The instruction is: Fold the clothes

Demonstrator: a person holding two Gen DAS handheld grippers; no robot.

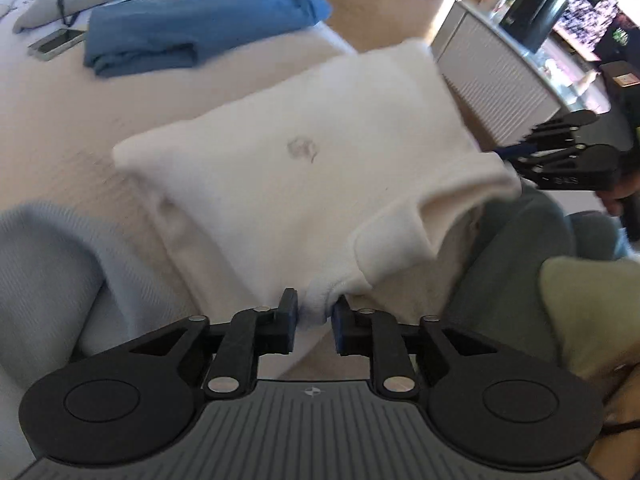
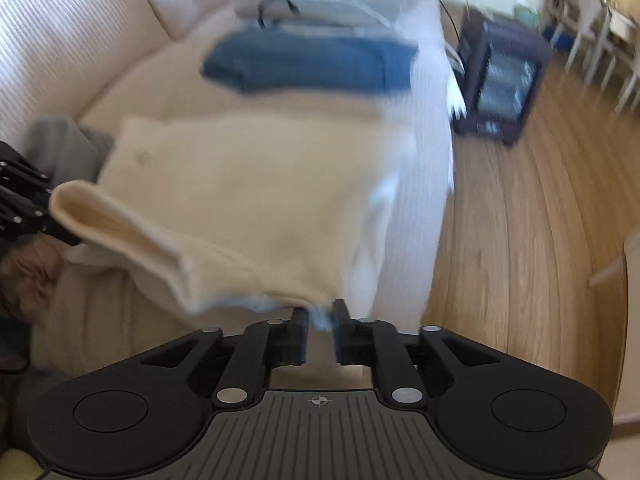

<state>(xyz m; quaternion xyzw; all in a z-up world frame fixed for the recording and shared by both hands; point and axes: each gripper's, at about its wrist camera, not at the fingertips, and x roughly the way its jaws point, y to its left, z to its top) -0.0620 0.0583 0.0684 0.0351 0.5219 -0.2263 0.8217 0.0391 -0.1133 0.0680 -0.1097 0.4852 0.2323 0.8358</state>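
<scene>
A cream-white garment (image 1: 304, 184) lies folded on the pale sofa seat (image 1: 48, 128), a faint grey mark on its top layer and its near edge raised. My left gripper (image 1: 314, 306) is shut on a bunched corner of that edge. The other near corner is in my right gripper (image 2: 322, 314), also shut on the cloth, and that gripper (image 1: 520, 160) shows in the left wrist view at the garment's right. In the right wrist view the garment (image 2: 240, 184) sags between the two grips, with the left gripper (image 2: 44, 216) at the picture's left edge.
A folded blue garment (image 1: 200, 28) lies farther back on the seat, a phone (image 1: 56, 44) beside it. A light blue cloth (image 1: 44, 264), a teal one (image 1: 512, 256) and a yellow-green one (image 1: 592, 304) lie near. The wood floor (image 2: 520, 240) holds a dark cabinet (image 2: 500, 84).
</scene>
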